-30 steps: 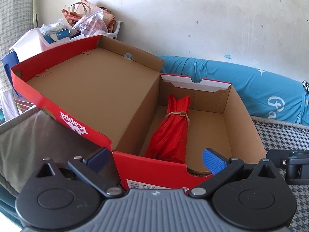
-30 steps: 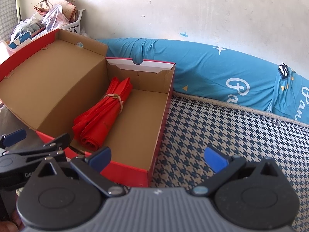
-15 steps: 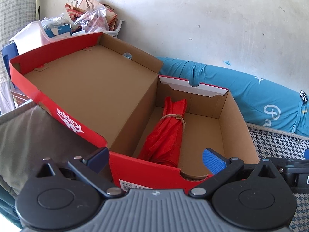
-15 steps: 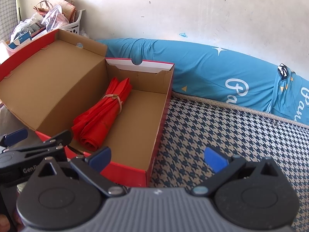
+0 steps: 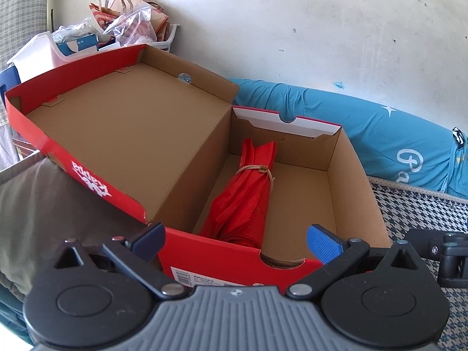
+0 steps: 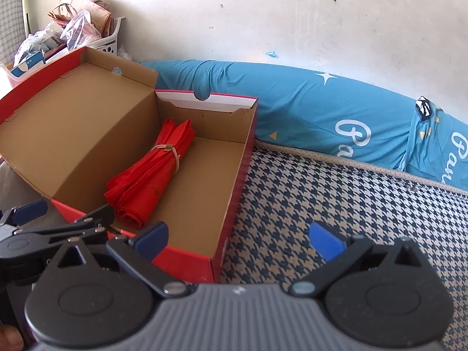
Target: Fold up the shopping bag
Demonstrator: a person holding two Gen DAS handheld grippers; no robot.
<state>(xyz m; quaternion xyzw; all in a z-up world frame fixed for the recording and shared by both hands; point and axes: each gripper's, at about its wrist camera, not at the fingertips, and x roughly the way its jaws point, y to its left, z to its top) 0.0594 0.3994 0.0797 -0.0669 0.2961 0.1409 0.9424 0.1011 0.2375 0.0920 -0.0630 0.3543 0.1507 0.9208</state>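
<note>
Both tongs stand wide apart and hold nothing. From the left wrist view, my left tongs [image 5: 236, 241] hover just short of the near wall of the shoe box [image 5: 355, 175], their blue pads straddling that wall's red edge without touching it. My right tongs [image 6: 239, 238] sit off the box's right side, one pad over its near right corner and the other over the houndstooth bed cover [image 6: 336, 204].

Inside the box, along its left side by the hinge of the open lid [image 5: 125, 134], lies the red shopping bag [image 5: 242, 201]. It is gathered into a long narrow bundle, rolled at the end nearest me, and cinched with a rubber band [image 5: 259, 169] toward the far end. The rest of the box floor is bare cardboard.

As for progress, I judge the scene fits two stages. Either the bag is already folded, bound and stowed in the box, with my tongs clear of it, or it is a stored bundle waiting to be lifted out, unbound and folded flat. The pictures do not settle which. What I can say is that the bag is compact and tied, though as a rough roll with creases, not a neat flat fold.
</note>
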